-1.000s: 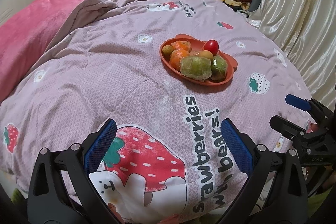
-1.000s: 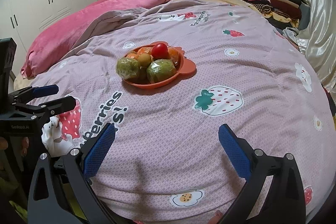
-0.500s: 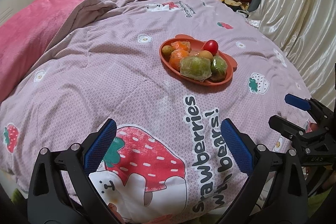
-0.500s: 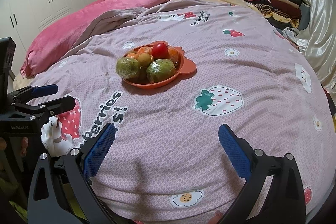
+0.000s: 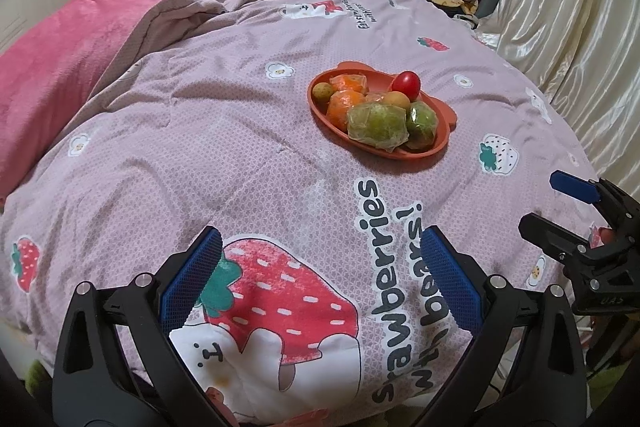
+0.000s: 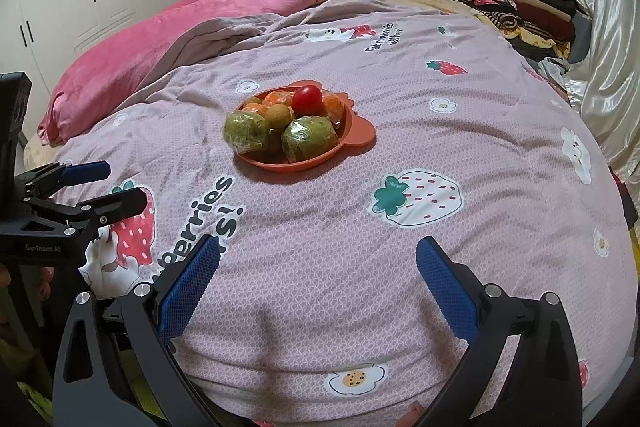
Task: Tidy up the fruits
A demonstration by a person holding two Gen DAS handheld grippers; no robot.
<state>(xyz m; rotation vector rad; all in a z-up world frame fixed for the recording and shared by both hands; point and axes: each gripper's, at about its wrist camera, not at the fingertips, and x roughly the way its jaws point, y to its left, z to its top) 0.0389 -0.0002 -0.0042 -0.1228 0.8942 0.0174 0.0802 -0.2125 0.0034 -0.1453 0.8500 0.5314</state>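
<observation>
Plastic-wrapped green fruit [image 6: 307, 138] looking slippery, soft; we are planning gentle mid-body pinch; left gripper [image 5: 320, 275], right gripper [image 6: 318, 277] fingers spread, empty.

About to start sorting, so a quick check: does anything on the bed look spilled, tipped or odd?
Nothing has spilled. The orange plate sits level on the quilt with every fruit inside. One oddity: it is heaped, and the red tomato perches on top. Both grippers, left and right, are open and well short of it.
</observation>
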